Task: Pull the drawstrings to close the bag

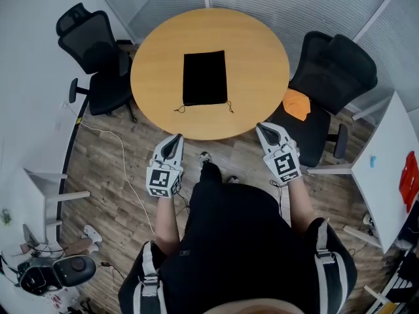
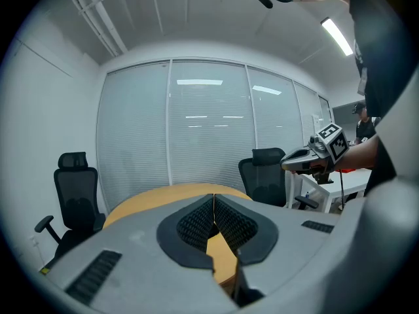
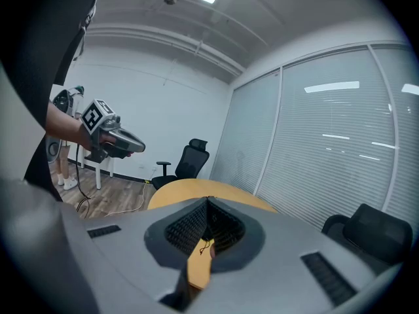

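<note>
Nearest the lens is the person's black-clad torso [image 1: 229,241], with a gripper held out on each side toward a round wooden table [image 1: 157,51]. At the left, the left gripper [image 1: 177,138] has its jaws pressed together on nothing, and its tip sits about at the table's near rim.

In the middle of the table lies the black drawstring bag [image 1: 205,78], flat, with its long axis running straight away from the person. Its mouth is on the near edge, and the drawstrings trail out from both near corners: the left cord end [image 1: 178,108] and the right cord end [image 1: 230,106].

At the right, the right gripper [image 1: 262,127] is likewise closed and empty, with its tip at the rim.

The coming move turns on alignment. The left cord end lies almost dead ahead of the left gripper. The right cord end sits ahead and inward of the right gripper, so that hand likely has to angle toward the centre. The left looks slightly the nearer. Both grippers would need to open first.

The head view alone shows the whole bag. In the left gripper view only bare tabletop shows under the meeting pads, and the right gripper floats off to the side. The right gripper view catches a small knotted cord end [image 3: 204,247] on the wood below its pads, while the bag itself stays hidden behind them.
</note>
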`<state>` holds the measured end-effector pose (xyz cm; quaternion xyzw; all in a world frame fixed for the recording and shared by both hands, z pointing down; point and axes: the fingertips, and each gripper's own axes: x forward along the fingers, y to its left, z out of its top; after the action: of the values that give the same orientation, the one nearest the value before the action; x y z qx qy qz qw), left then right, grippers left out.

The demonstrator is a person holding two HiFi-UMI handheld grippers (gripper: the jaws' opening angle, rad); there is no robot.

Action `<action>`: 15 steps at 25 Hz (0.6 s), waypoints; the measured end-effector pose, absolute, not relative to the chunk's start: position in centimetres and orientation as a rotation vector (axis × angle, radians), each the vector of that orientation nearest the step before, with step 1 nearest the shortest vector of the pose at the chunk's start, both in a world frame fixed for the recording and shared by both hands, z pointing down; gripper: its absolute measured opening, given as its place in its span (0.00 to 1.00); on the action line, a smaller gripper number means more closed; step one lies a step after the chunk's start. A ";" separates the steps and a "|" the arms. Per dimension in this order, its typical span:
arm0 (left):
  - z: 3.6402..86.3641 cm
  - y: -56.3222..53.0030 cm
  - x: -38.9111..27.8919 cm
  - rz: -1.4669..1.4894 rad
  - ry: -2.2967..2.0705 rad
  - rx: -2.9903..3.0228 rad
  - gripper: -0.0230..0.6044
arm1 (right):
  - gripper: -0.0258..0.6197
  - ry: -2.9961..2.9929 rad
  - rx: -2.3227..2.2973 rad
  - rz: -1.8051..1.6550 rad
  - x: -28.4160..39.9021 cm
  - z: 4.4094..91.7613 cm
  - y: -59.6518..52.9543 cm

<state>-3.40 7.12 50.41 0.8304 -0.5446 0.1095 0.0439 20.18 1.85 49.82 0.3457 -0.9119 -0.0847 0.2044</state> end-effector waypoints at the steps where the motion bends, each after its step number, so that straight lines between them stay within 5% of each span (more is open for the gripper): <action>1: 50.6 7.1 -3.6 0.337 -1.664 2.537 0.06 | 0.13 -2.540 0.962 -0.235 20.0 49.9 1.8; 15: 51.9 5.0 -5.7 0.345 -1.631 2.514 0.06 | 0.13 -2.506 0.952 -0.212 18.0 51.2 -0.1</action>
<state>-5.72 5.02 51.92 0.8318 -0.5396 0.1143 0.0627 17.99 -0.06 51.19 0.3450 -0.9082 -0.0769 0.2242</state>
